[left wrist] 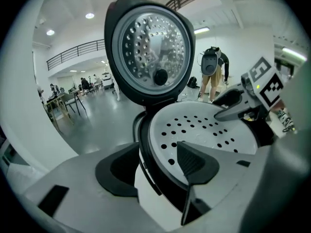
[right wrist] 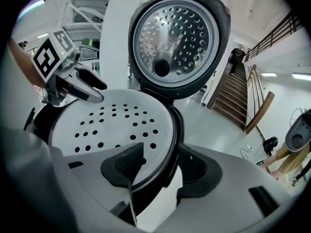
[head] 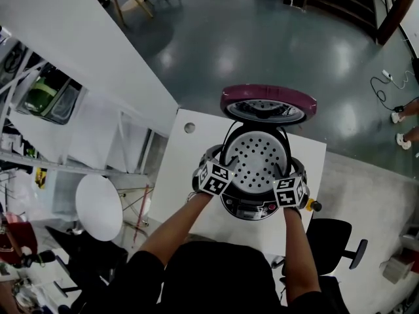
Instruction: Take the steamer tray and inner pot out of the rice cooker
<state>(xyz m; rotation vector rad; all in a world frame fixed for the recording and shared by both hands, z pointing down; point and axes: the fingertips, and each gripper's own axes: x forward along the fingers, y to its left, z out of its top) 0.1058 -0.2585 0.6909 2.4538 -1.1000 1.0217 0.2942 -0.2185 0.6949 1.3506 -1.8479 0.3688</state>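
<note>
Bare forearms (head: 175, 227) reach up from the lower edge of the head view, each hand carrying tongs to the rice cooker (head: 252, 209) at the centre of the frame, on the white bench (head: 188, 150). Its lid (head: 268, 103) stands open at the cooker's upper side, its perforated inner face showing in both gripper views. White and dotted with holes, the steamer tray (head: 258, 157) sits in the cooker's mouth. Left tongs (left wrist: 155, 165) stand apart, straddling the cooker's left rim: one pad outside the body, the other over the tray's edge, neither pressing. Right tongs (right wrist: 159, 171) likewise stand apart across the right rim, one pad above the tray, one outside. What lies under the tray is hidden.
</note>
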